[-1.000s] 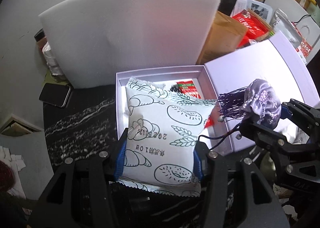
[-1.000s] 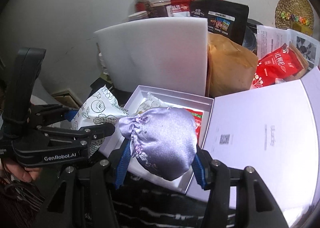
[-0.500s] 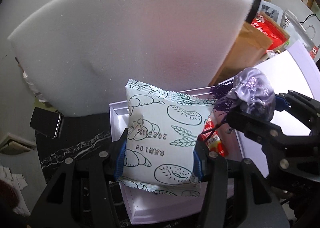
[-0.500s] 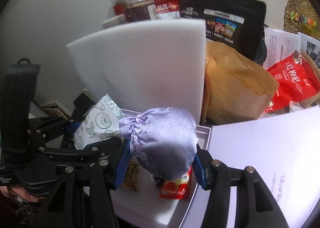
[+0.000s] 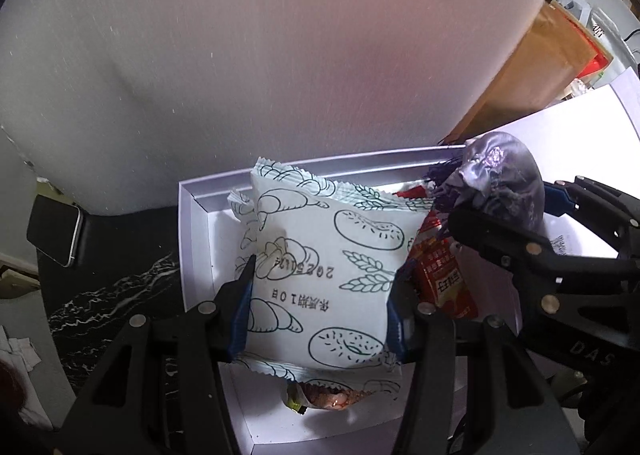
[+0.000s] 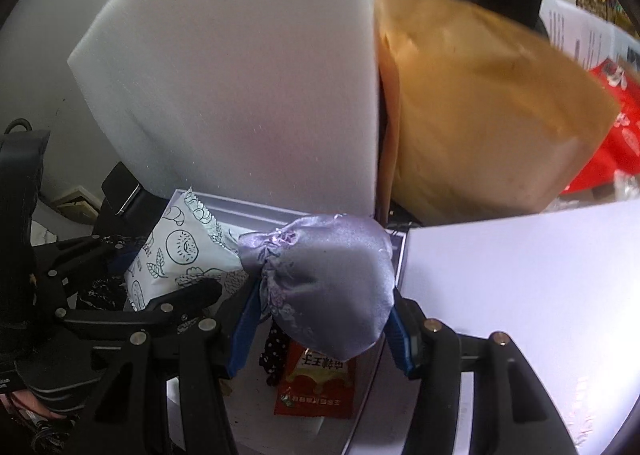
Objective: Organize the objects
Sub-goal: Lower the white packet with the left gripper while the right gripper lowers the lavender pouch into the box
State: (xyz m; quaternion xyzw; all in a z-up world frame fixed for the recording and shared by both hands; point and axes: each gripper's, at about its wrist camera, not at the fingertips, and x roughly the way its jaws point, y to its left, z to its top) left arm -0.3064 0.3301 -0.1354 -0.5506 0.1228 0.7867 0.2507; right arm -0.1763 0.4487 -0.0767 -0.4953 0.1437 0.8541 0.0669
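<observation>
Over the box: left gripper (image 5: 318,305) holding the bread packet (image 5: 324,267) above the white box (image 5: 196,255); right gripper (image 6: 322,319) holding the purple pouch (image 6: 324,295) above the same box, just to the right.

Risk, collision: both grippers crowding one small opening; right gripper's near finger (image 5: 500,247) sitting just beside the packet's right edge, so a careless lowering likely knocking one load against the other.

Risk, snagging: pouch's dark tassel (image 5: 440,183) hanging loose near the red sachet (image 5: 440,279); possibly catching on a finger or on the box wall during release.

Risk, overfilling: box already carrying another packet (image 5: 240,215), the red sachet and a clear-wrapped snack (image 5: 332,399) near the front; new items probably piling up instead of lying flat, then sliding out.

Risk, crushing: packet looking puffy and soft; squeezing harder likely denting the bread inside.

Risk, foam: tall white foam sheet (image 5: 280,55) standing right behind the box; pushing forward probably tipping it.

Left gripper: partly spread, clamped on the packet's two side edges with blue pads (image 5: 240,315); packet upright, lower seam hanging above the clear-wrapped snack, whether touching it not clear.

Right gripper: partly spread, pinching the pouch's rounded body between blue pads (image 6: 244,331); pouch clear of the box floor in the right wrist view.

Lid: white lid (image 6: 520,295) lying open to the right, touching the box edge.

Table: dark marbled table (image 5: 112,295) carrying the box; phone (image 5: 54,233) lying to the left, well apart.
</observation>
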